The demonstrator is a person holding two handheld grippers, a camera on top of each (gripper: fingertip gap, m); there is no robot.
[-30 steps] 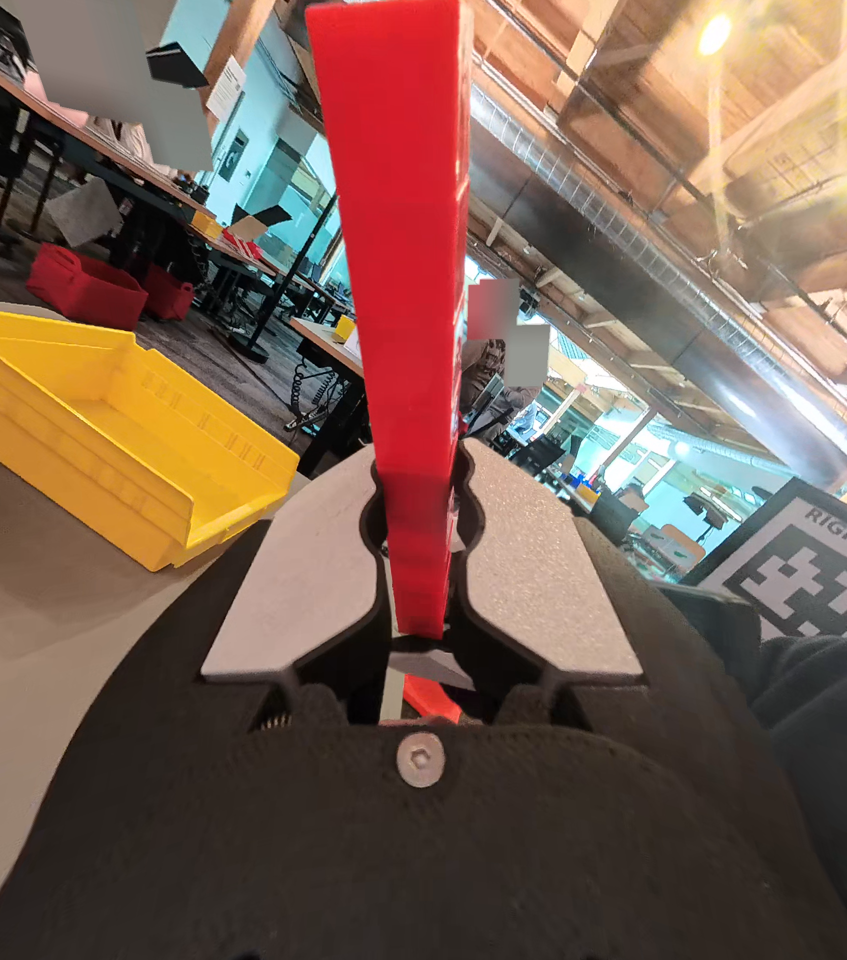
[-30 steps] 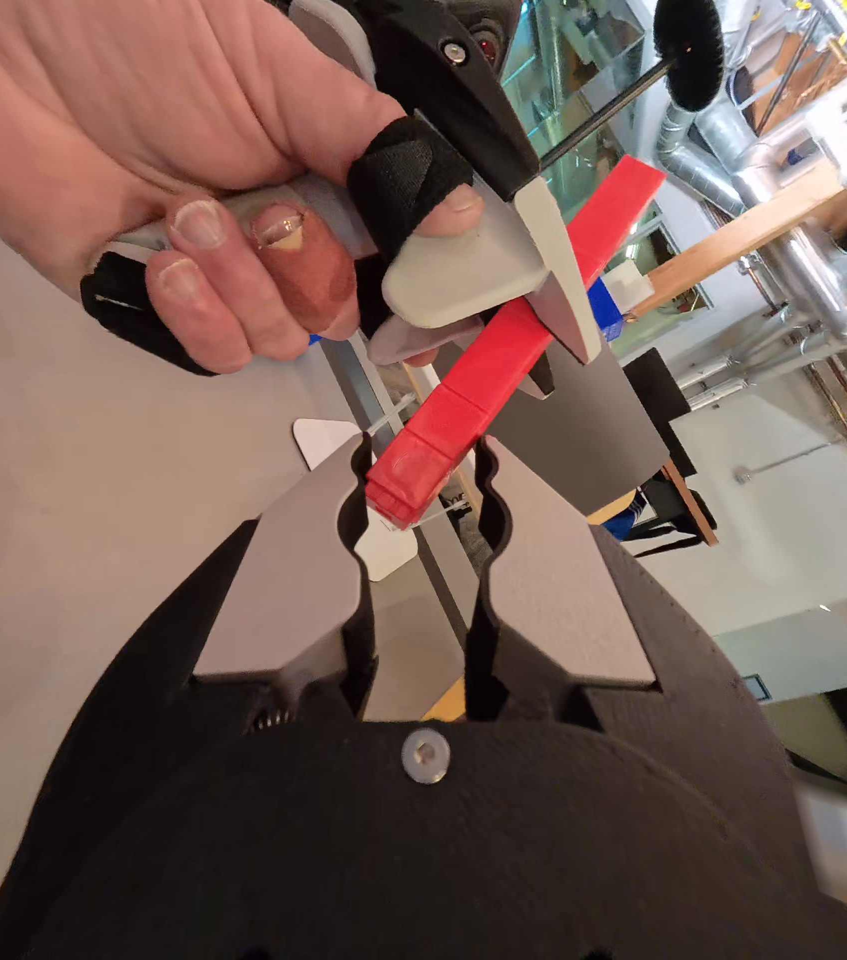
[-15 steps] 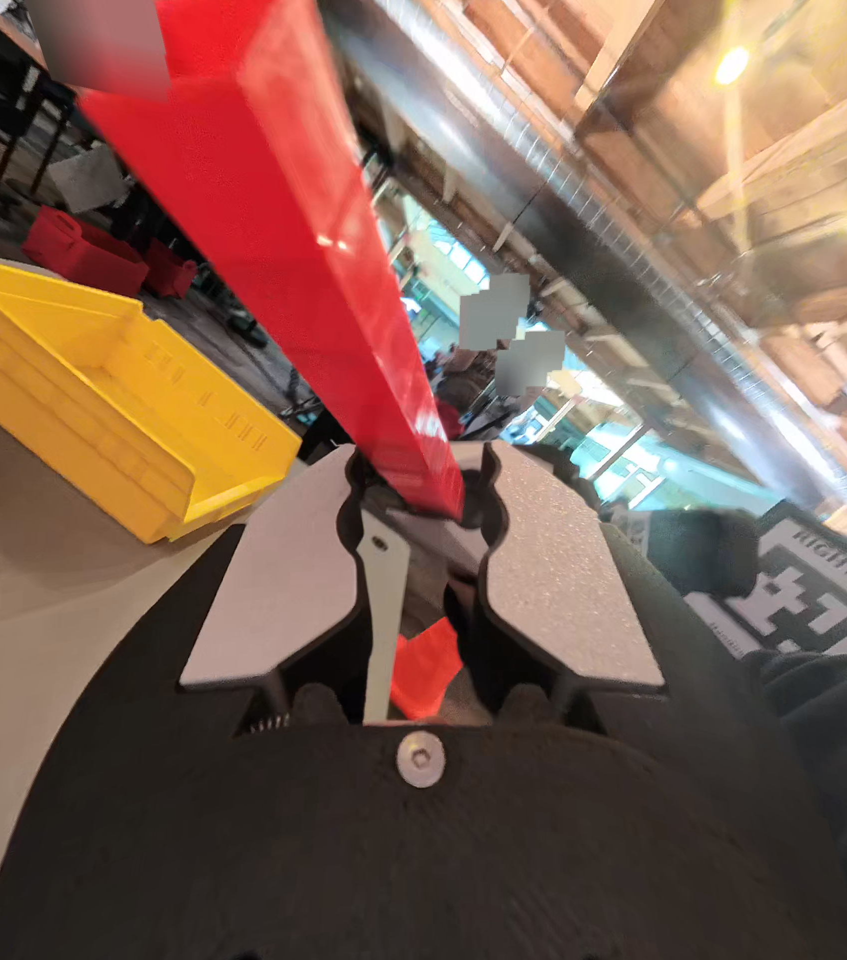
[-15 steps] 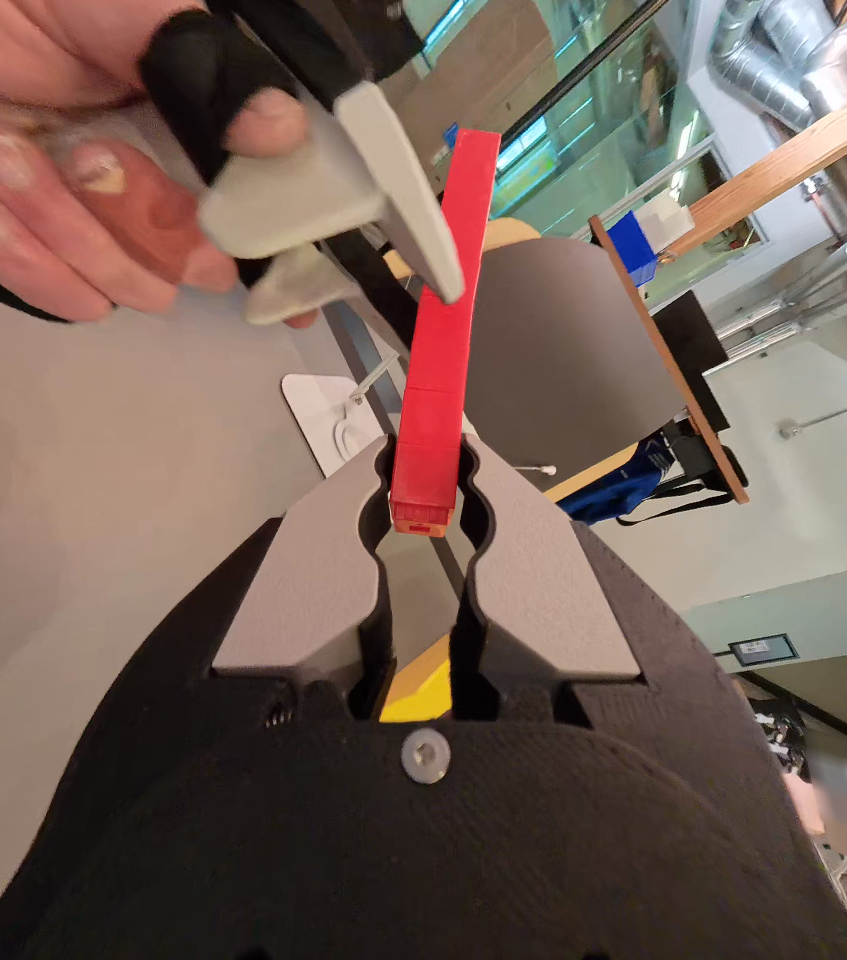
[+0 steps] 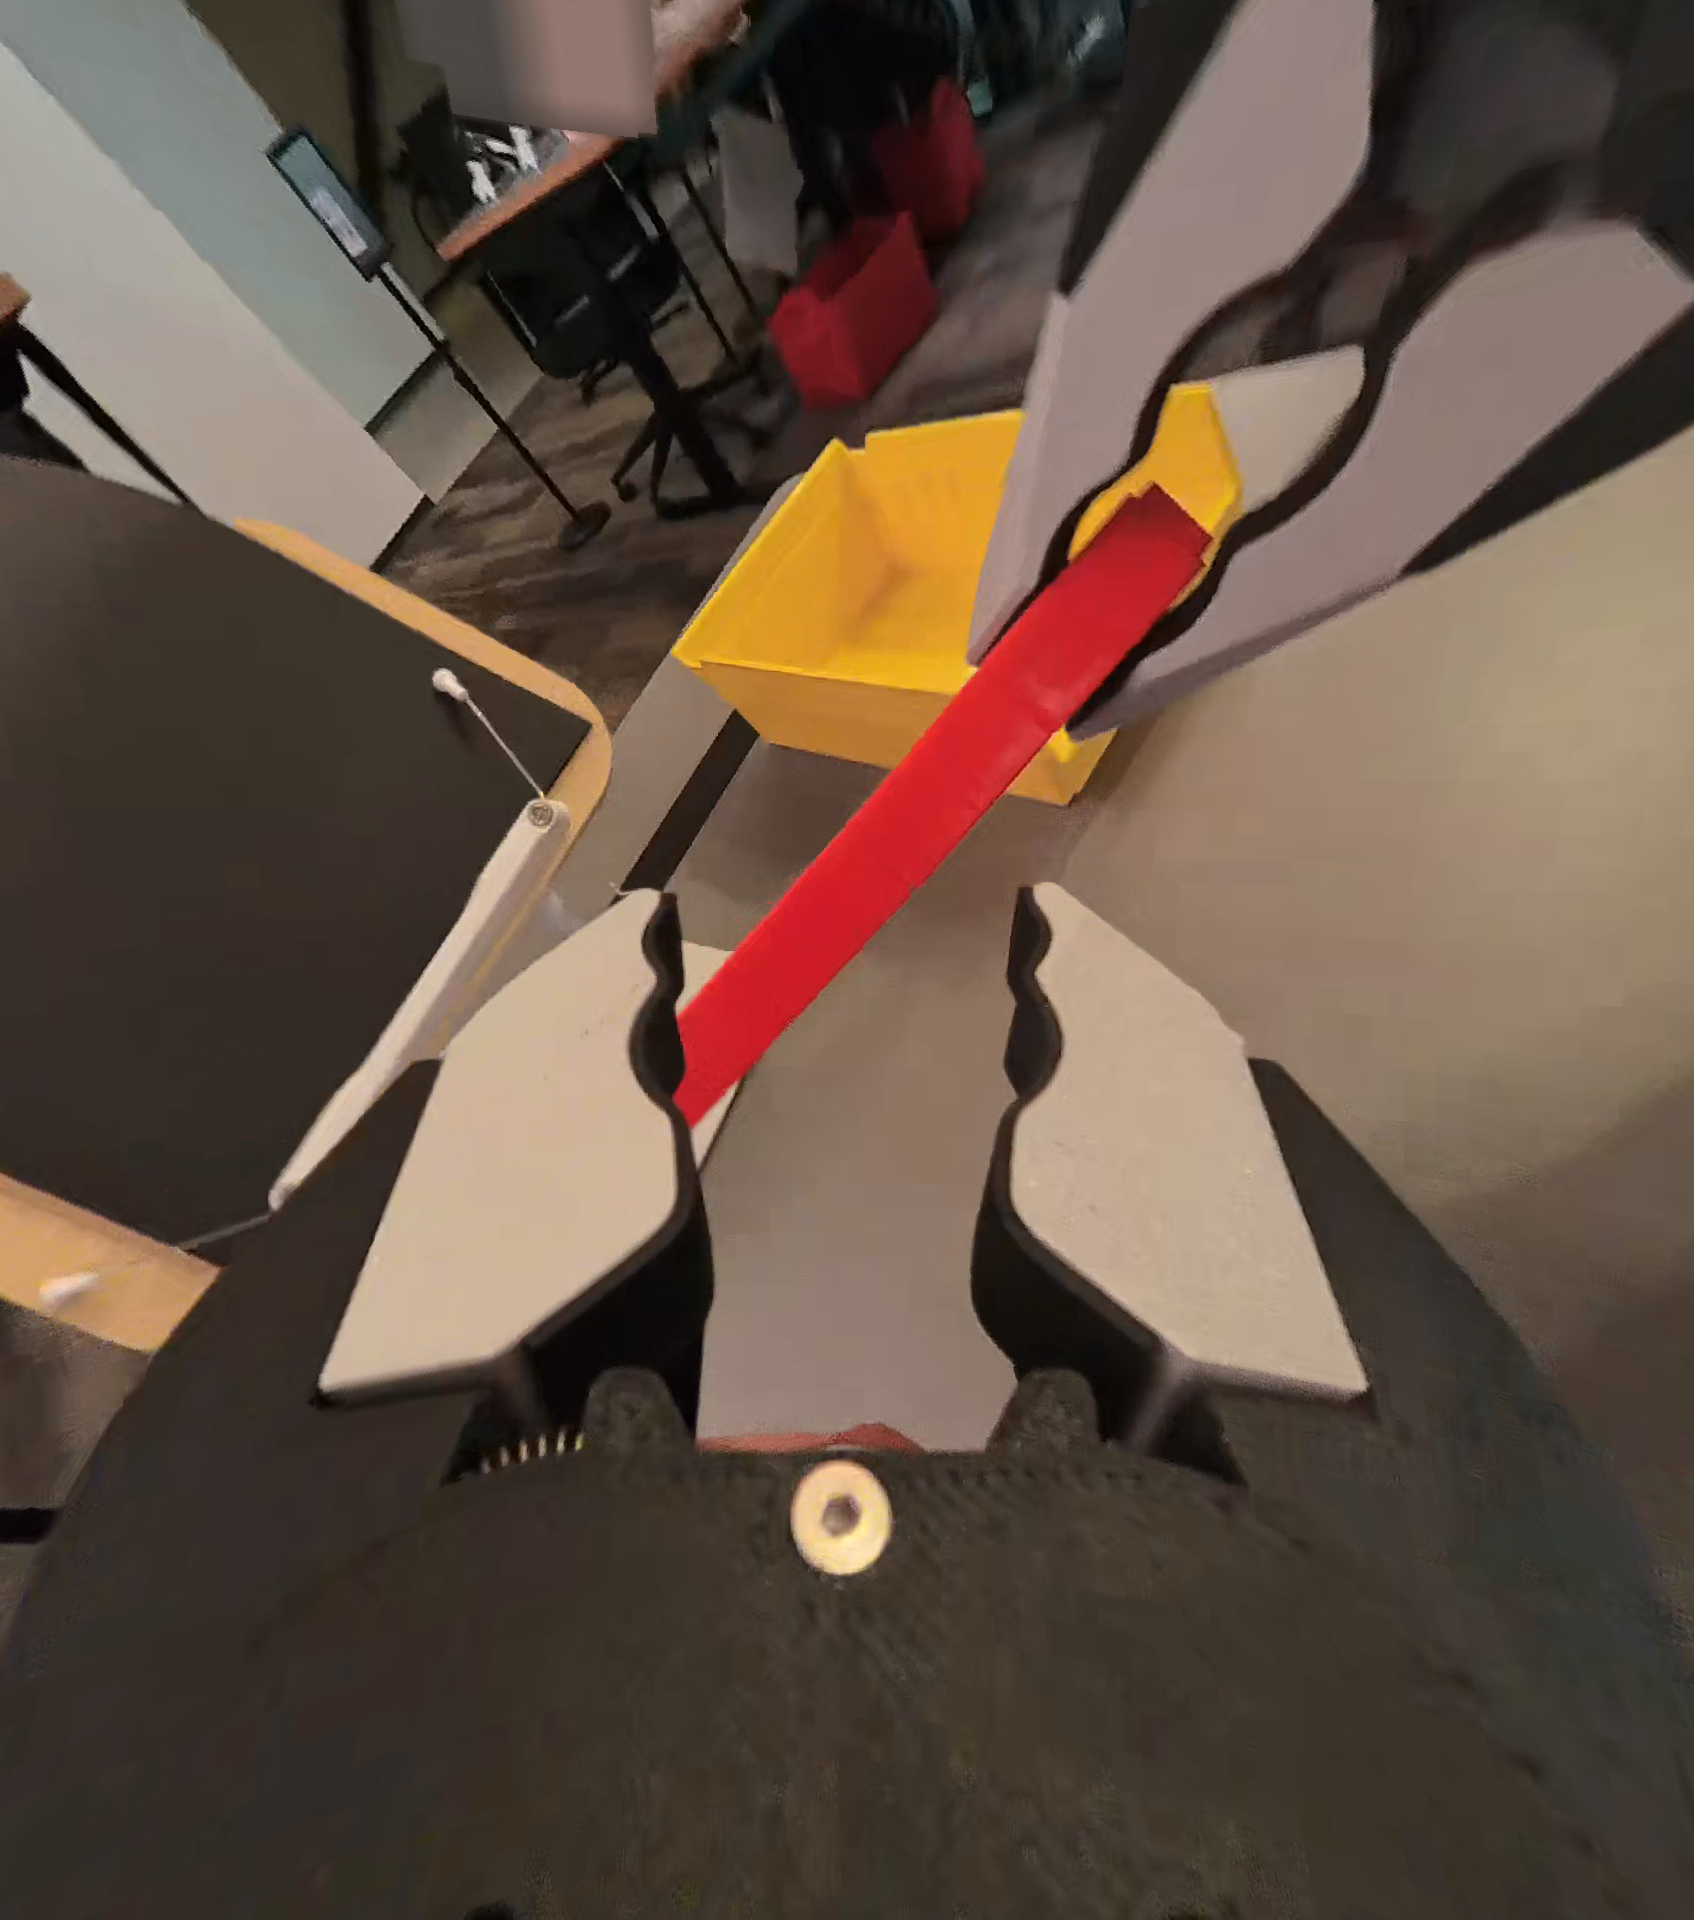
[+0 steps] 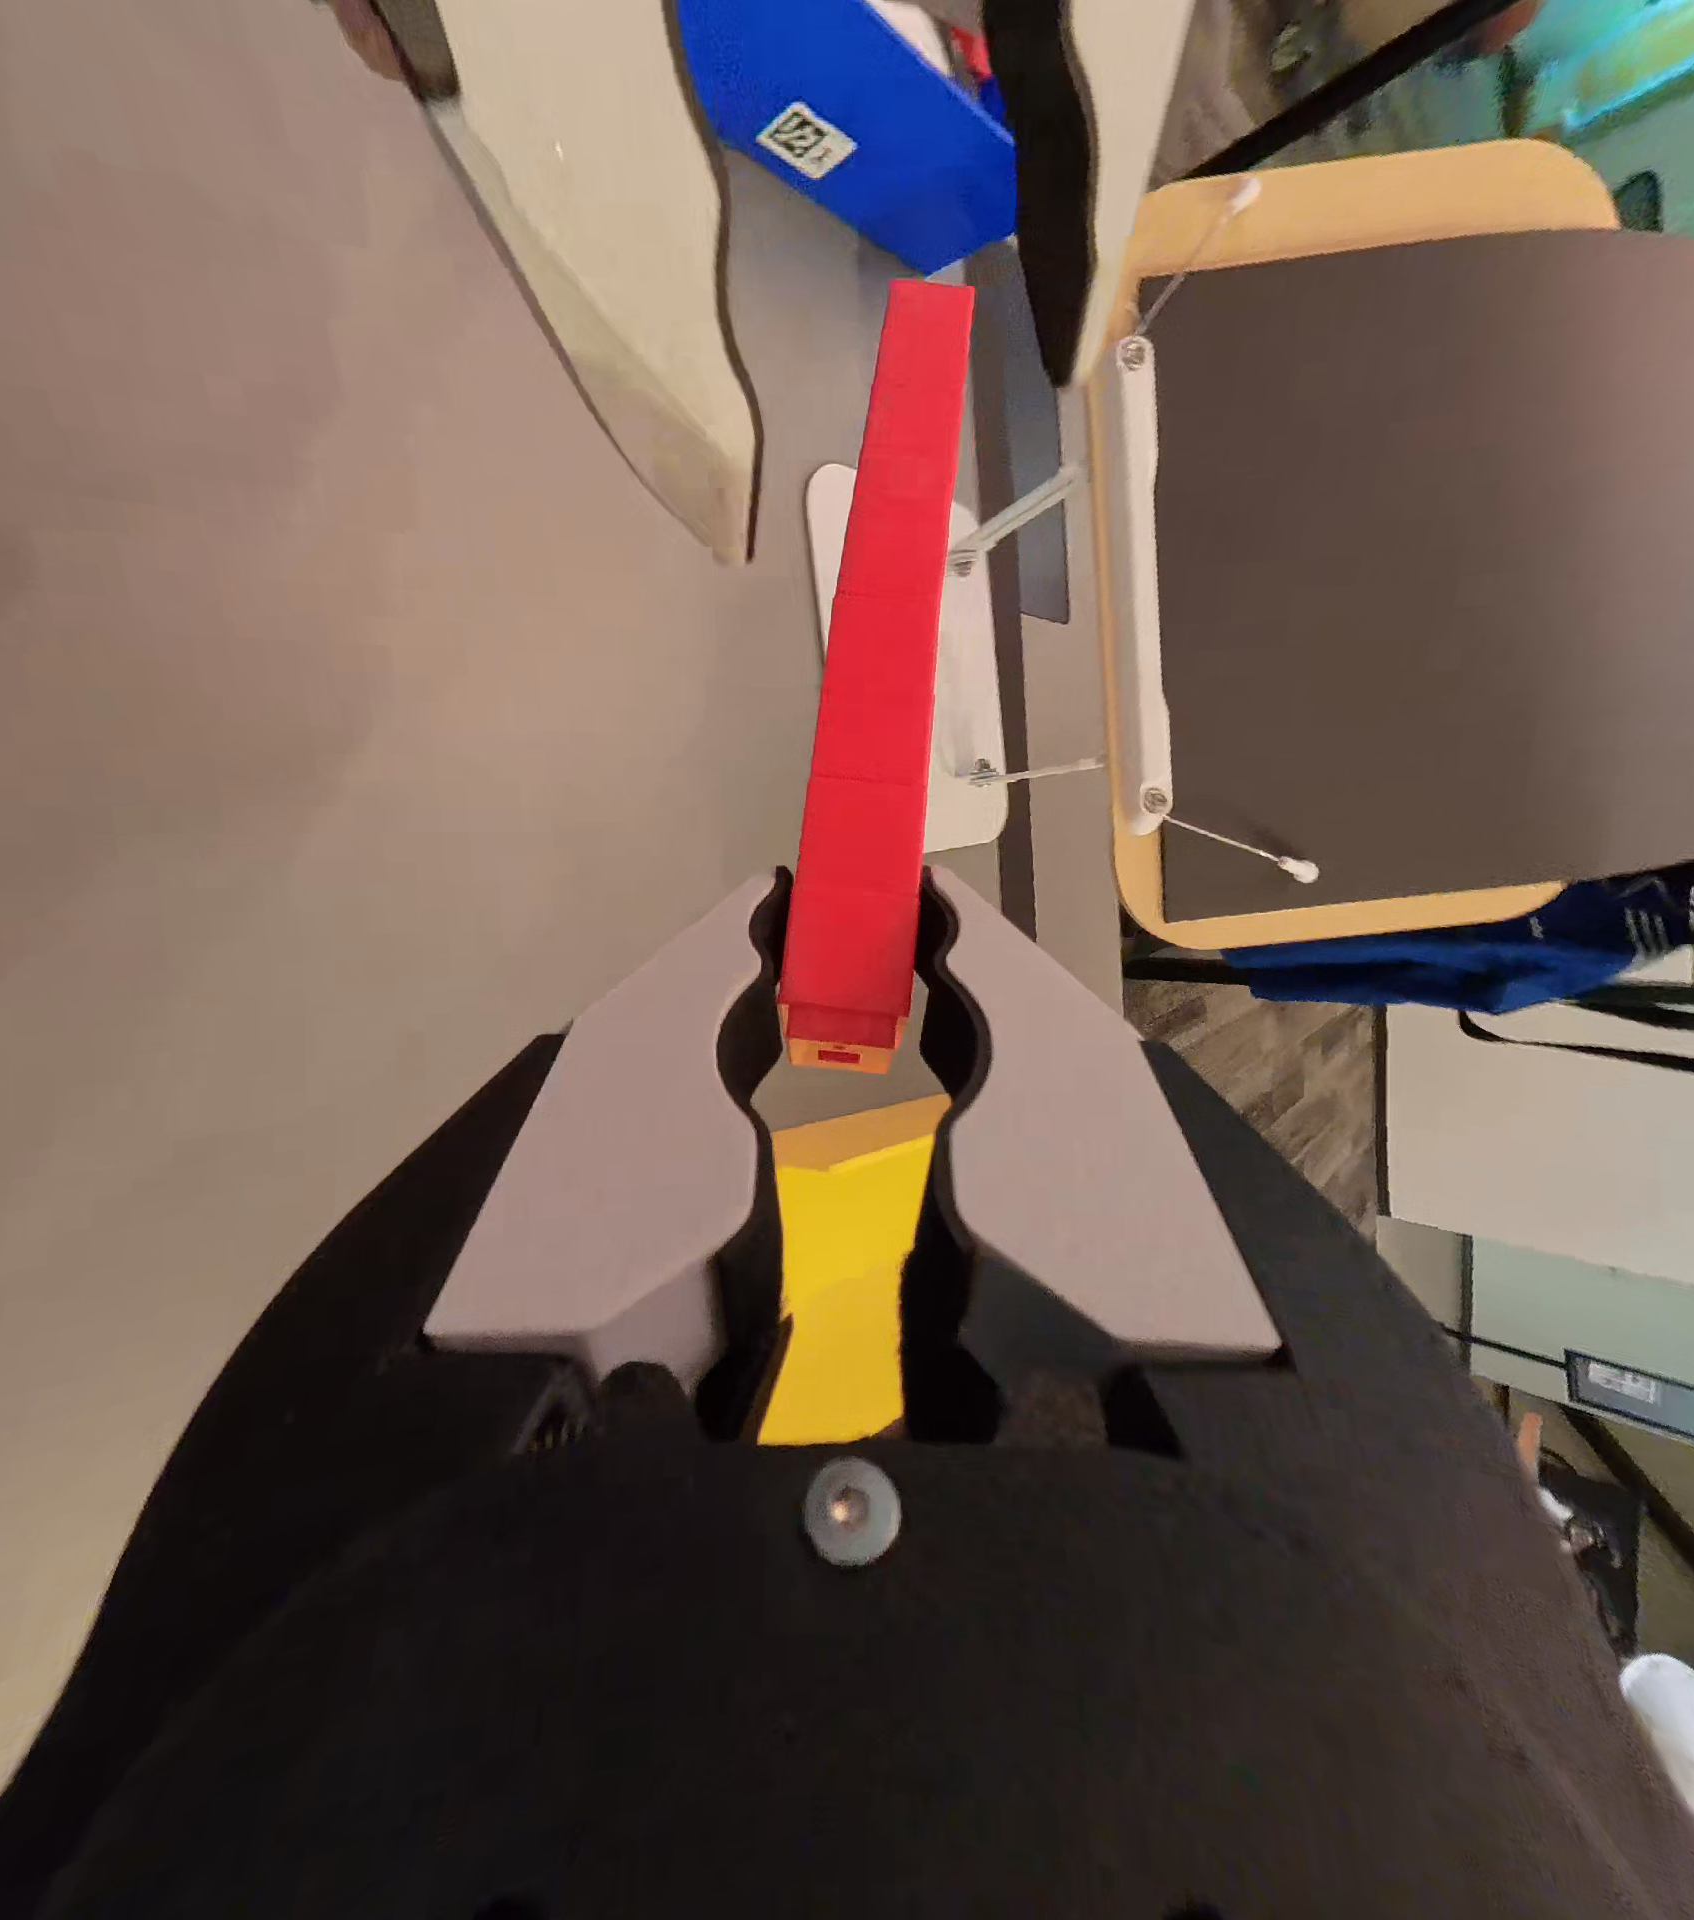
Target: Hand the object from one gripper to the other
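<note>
Two grippers share one red bar (image 6: 874, 665), a long, slim stick of square section marked off in equal segments: the right gripper (image 6: 853, 914) pinches its near end, while the left gripper (image 5: 838, 992) stands spread with the bar's other end lying loose against its left finger. One yellow bin (image 5: 853, 613) sits on the grey table (image 5: 1445, 831) beyond. Only the right wrist view shows the blue bin (image 6: 864, 135) farther off.

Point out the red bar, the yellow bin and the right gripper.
red bar (image 6: 874, 727): right wrist view, middle of its top face.
yellow bin (image 5: 853, 582): left wrist view, on its inner floor.
right gripper (image 6: 851, 914): right wrist view, midway between its fingertips, which are closed on the bar's near end.
</note>
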